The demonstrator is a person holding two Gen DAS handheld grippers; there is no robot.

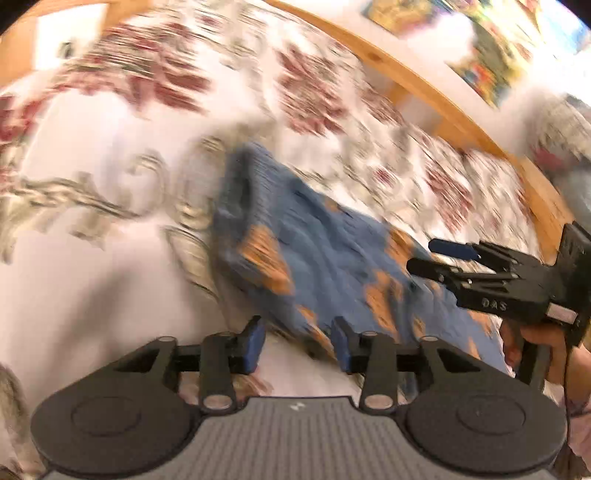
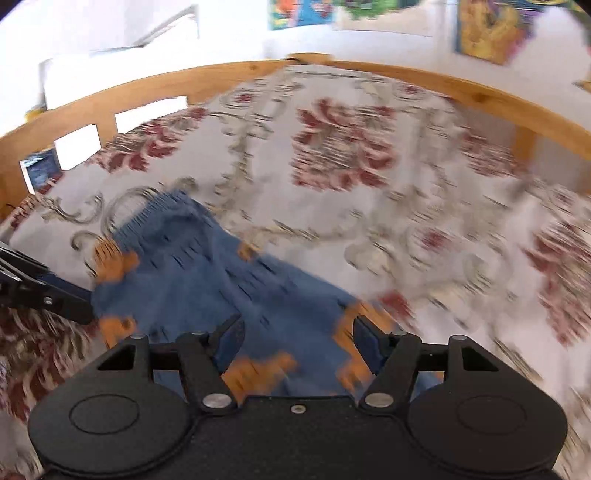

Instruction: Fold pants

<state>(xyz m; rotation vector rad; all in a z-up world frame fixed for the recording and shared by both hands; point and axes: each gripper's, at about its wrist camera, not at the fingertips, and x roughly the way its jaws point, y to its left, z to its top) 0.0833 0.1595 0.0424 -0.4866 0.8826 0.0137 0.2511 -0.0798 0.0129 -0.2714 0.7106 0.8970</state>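
Note:
Blue pants with orange patches (image 1: 314, 251) lie in a folded strip on a floral bedspread (image 1: 92, 266), running from the middle to the lower right. My left gripper (image 1: 298, 345) is open, its blue pads just short of the near edge of the cloth, with nothing between them. My right gripper (image 1: 432, 256) shows at the right over the pants, held by a hand (image 1: 535, 339). In the right wrist view the pants (image 2: 229, 280) spread under my open right gripper (image 2: 299, 345), and the left gripper's fingers (image 2: 55, 295) reach in from the left edge. Both views are motion-blurred.
A wooden bed rail (image 2: 221, 77) runs round the far side of the bed (image 2: 369, 221). Colourful pictures (image 2: 487, 29) hang on the white wall behind it. Open bedspread lies left of the pants in the left wrist view.

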